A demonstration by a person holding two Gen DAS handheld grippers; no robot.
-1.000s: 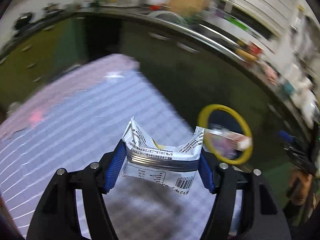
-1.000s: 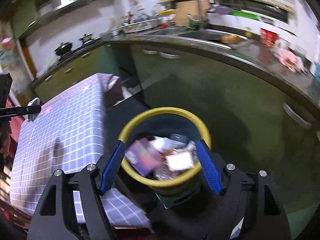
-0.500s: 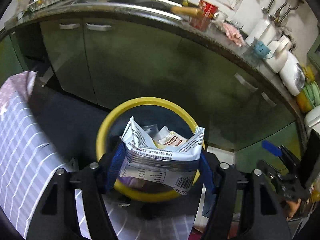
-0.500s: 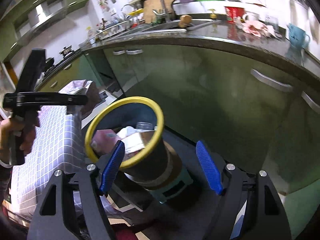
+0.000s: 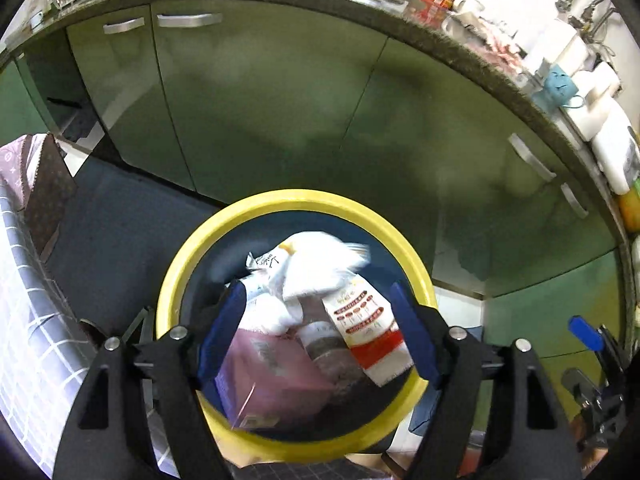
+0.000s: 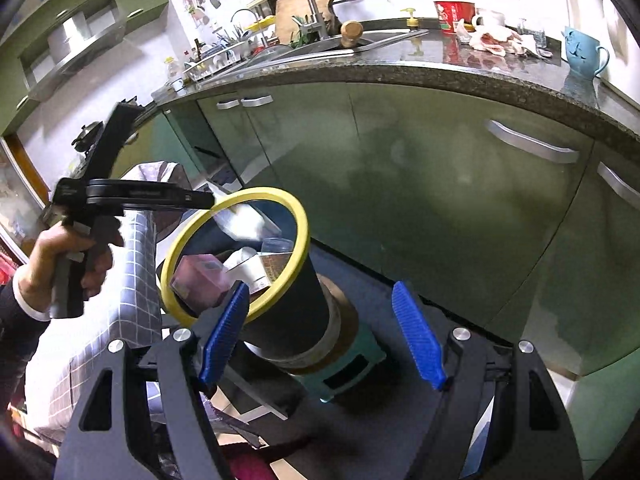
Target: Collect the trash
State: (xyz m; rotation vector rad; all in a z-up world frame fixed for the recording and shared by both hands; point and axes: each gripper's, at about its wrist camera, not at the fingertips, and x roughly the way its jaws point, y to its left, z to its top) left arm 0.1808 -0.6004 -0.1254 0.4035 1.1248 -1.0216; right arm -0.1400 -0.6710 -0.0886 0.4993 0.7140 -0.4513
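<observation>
The yellow-rimmed dark bin (image 5: 294, 200) sits right under my left gripper (image 5: 318, 332), which is open and empty above it. A white wrapper (image 5: 320, 266), blurred, is falling into the bin onto a pink box (image 5: 264, 372) and a red-and-white packet (image 5: 368, 328). In the right wrist view the bin (image 6: 298, 240) stands on a teal stool (image 6: 352, 364), with the blurred wrapper (image 6: 240, 220) at its mouth under the left gripper (image 6: 200, 200). My right gripper (image 6: 320, 336) is open and empty, to the right of the bin.
Green cabinets (image 6: 440, 184) under a dark counter (image 6: 400, 68) stand behind the bin. A table with a checked cloth (image 6: 132, 280) is left of the bin. A blue mug (image 6: 580, 52) and a sink are on the counter.
My left gripper opened and let go of the white wrapper, which drops into the bin. The right gripper drew back a little to the right.
</observation>
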